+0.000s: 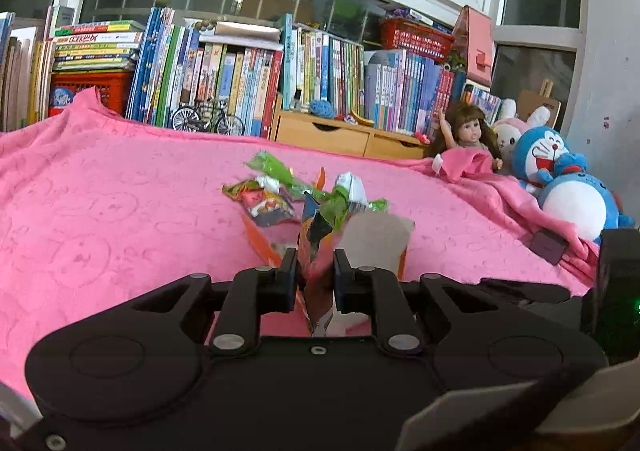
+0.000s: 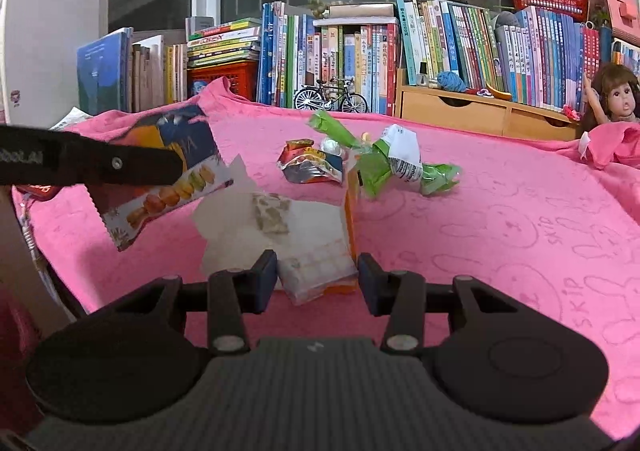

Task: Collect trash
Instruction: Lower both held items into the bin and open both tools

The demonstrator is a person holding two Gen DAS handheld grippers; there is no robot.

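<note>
Far left in the right wrist view: left gripper [image 2: 168, 171], jaws clenched on an orange-and-blue snack wrapper [image 2: 160, 187], lifted clear of the pink blanket [image 2: 500, 243]. In the left wrist view, same wrapper [image 1: 314, 251] pinched upright between the left gripper [image 1: 314, 271] pads. Next along, right gripper [image 2: 318, 277], jaws released and half spread, straddling a white packet with an orange edge [image 2: 308, 247] flat on the blanket; whether either pad touches it, cannot tell. Beyond it, mid-blanket, a crumpled red-and-yellow wrapper [image 2: 310, 163], just beside a crumpled green-and-white wrapper [image 2: 384, 163] stretching to the right. Same pile ahead of the left gripper in its own view: red-and-yellow wrapper [image 1: 262, 203], green one [image 1: 276, 171] behind and to the right. Behind the blanket, a row of books [image 2: 340, 51], a model bicycle [image 2: 330, 97] in front, then a wooden drawer unit [image 2: 460, 111]. Far right, a doll [image 2: 616, 99] tucked under the blanket edge; in the left wrist view, doll [image 1: 466, 131] with blue plush toys [image 1: 560, 179] beside it.
</note>
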